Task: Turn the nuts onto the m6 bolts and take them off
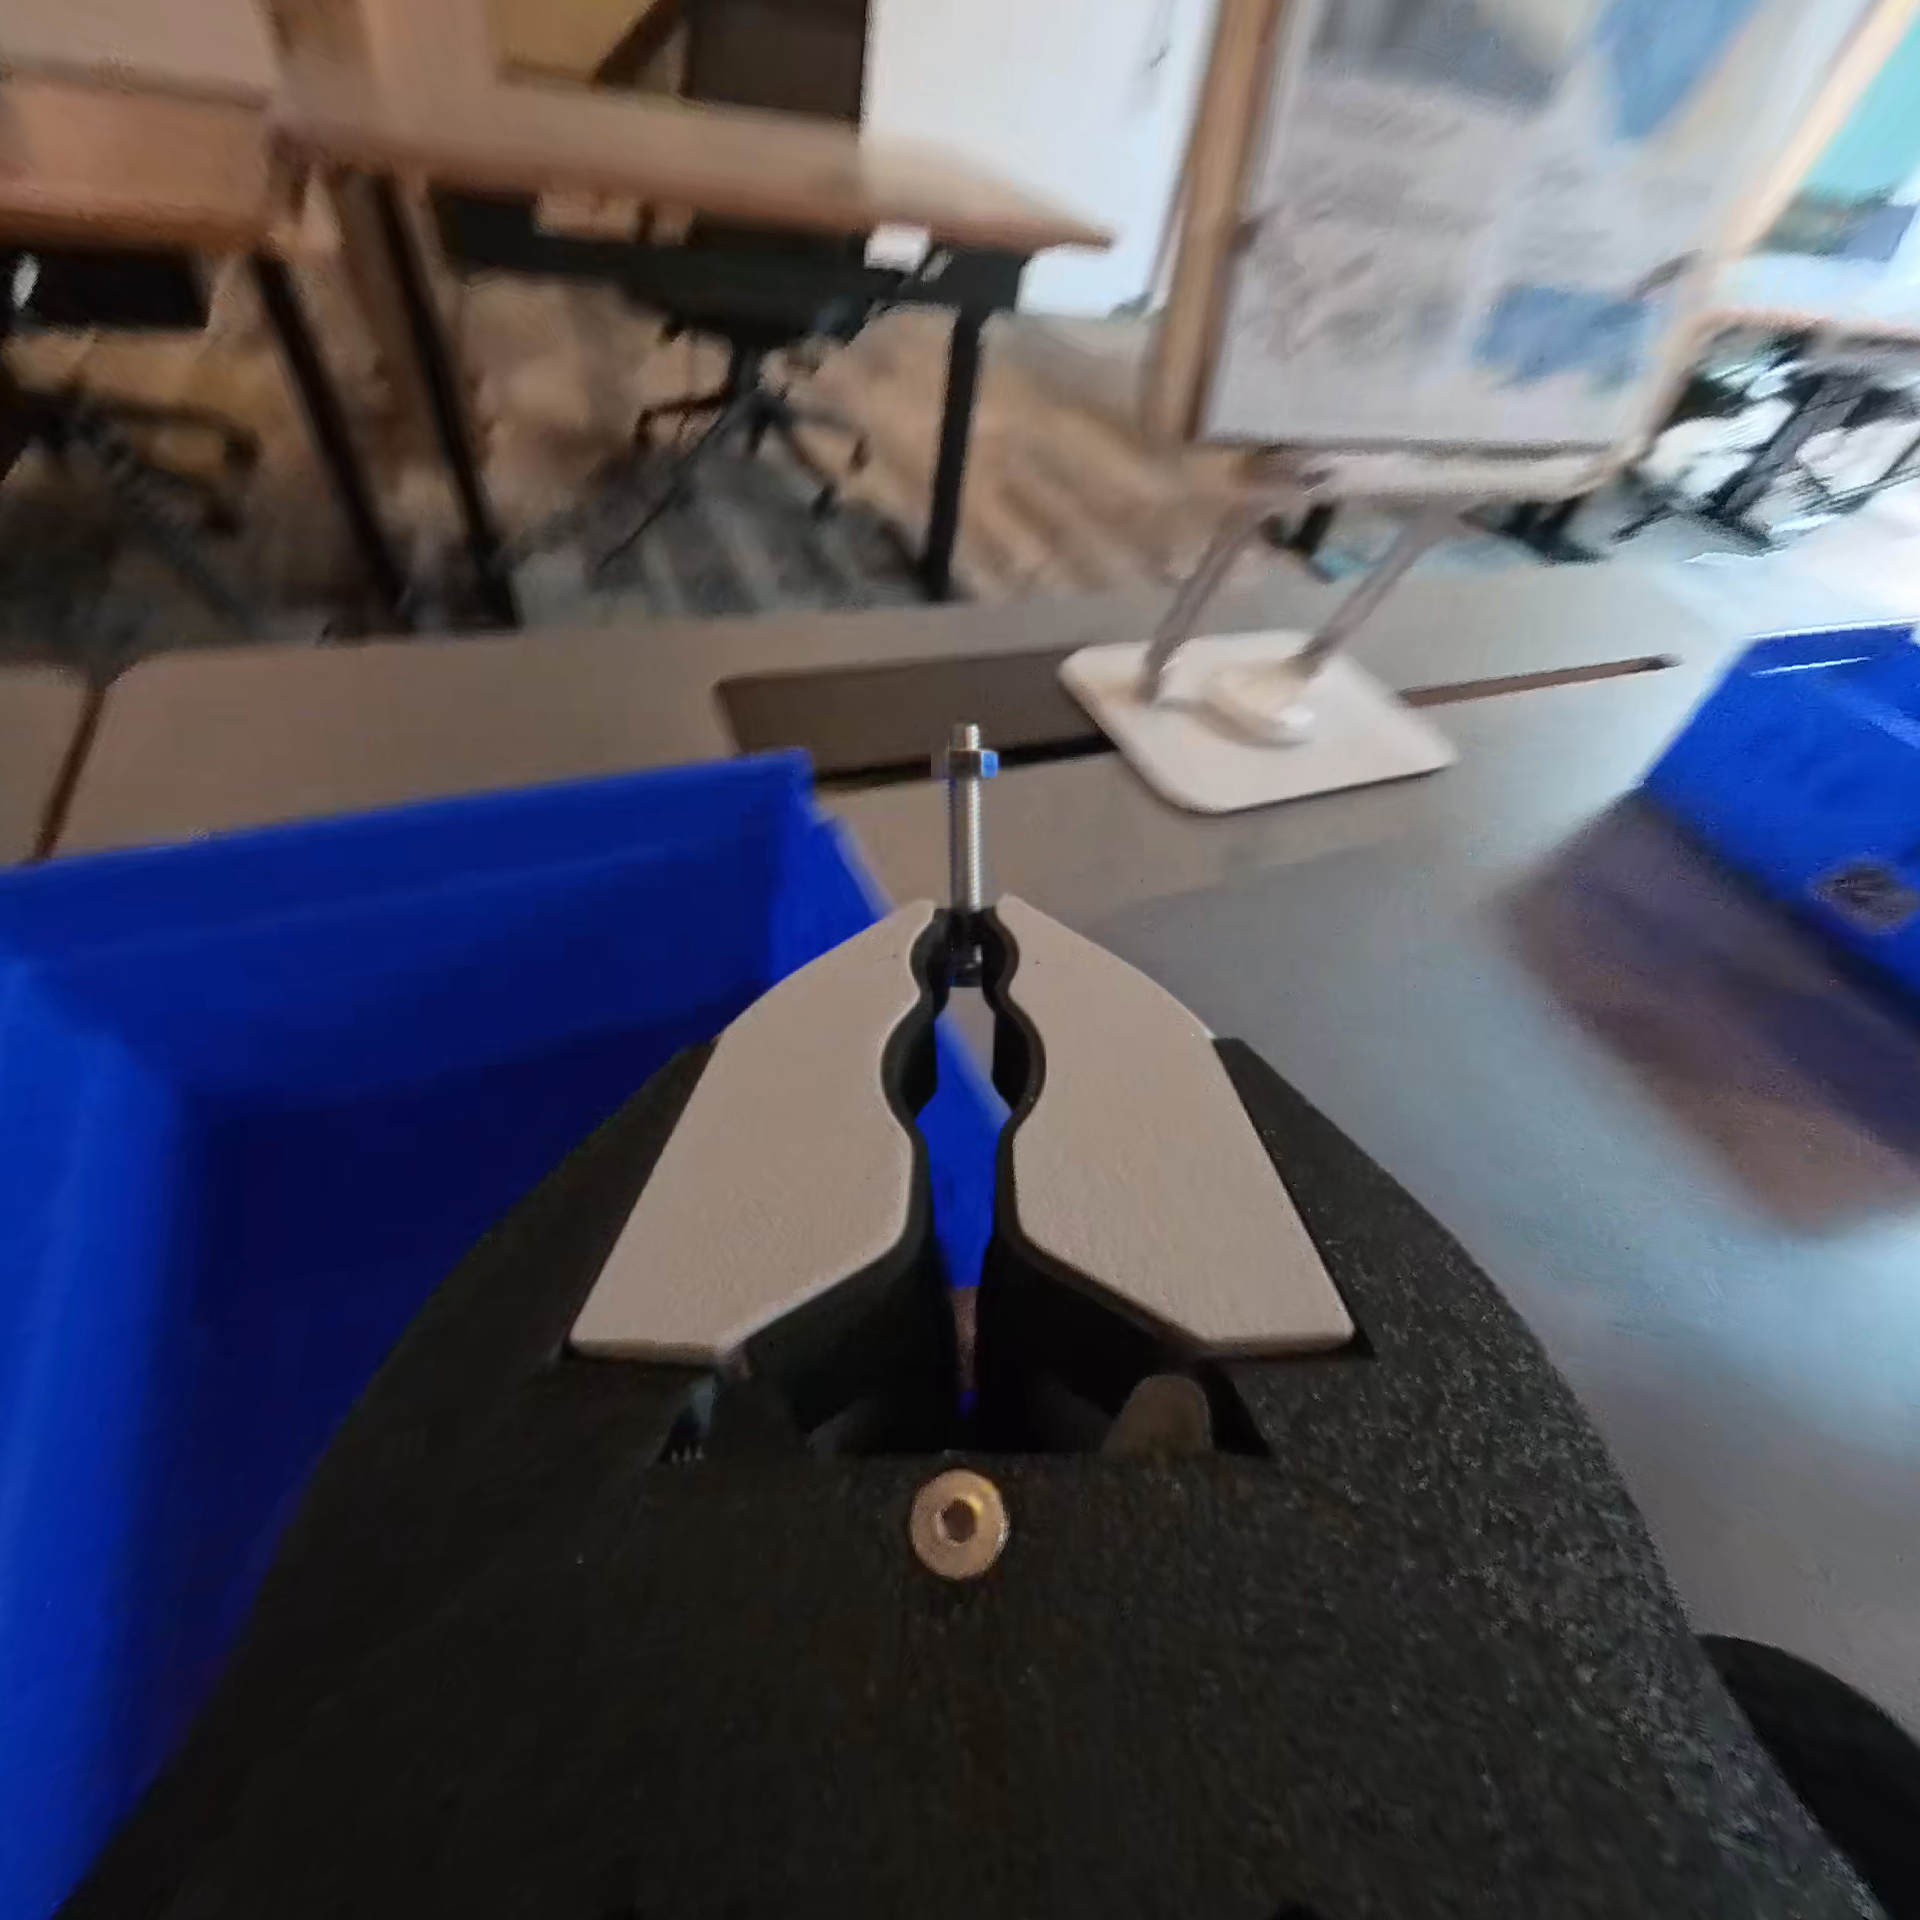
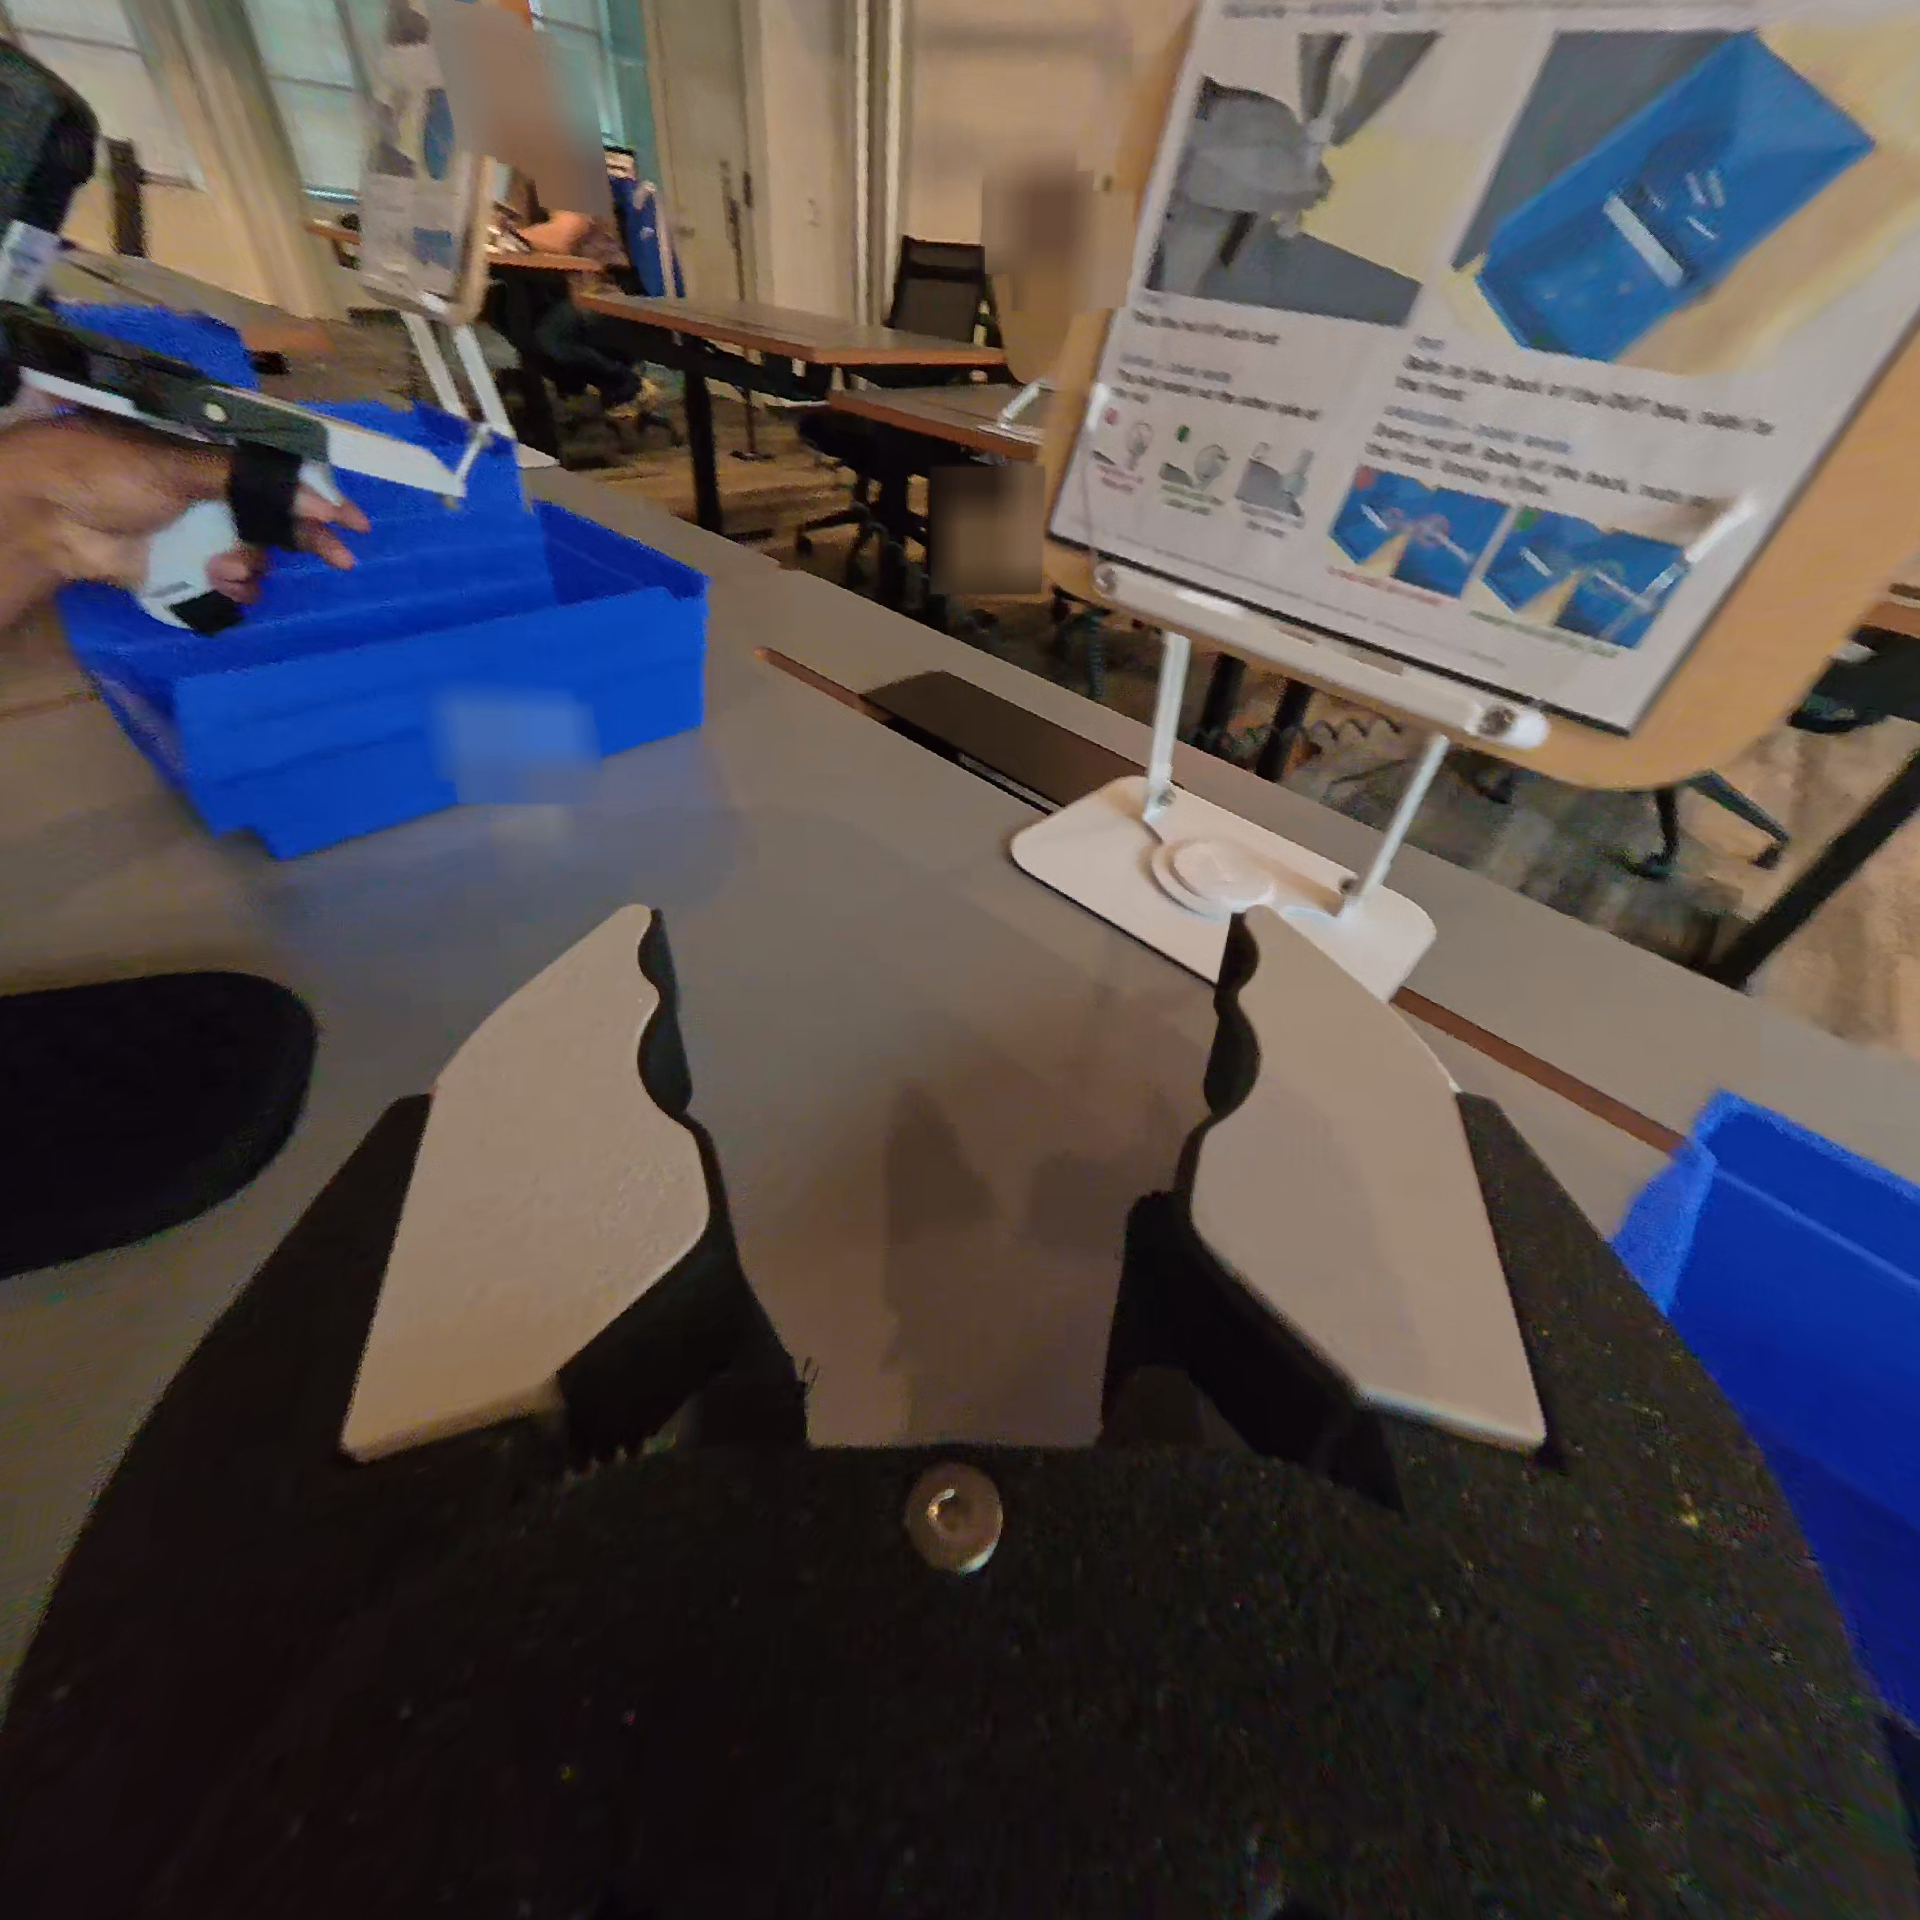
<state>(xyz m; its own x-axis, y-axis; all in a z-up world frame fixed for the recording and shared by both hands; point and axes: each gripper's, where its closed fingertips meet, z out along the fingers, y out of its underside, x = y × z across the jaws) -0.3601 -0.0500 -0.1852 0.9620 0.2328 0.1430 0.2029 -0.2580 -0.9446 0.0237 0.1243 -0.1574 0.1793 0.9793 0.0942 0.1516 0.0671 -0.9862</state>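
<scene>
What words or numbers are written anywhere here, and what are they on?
White picture sheet on the wooden stand board: lines of print under its photos, mostly too small or blurred, and I don't read them out.
Front wall of the blue plastic bin: nothing readable.
Second blue plastic bin: one dark mark, too blurred to read.
Thin silver bolt and its small nut: no markings visible.

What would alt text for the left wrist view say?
The left gripper is shut on a silver bolt pointing away, with a nut near its far tip. A blue bin sits left on the grey table.
</scene>
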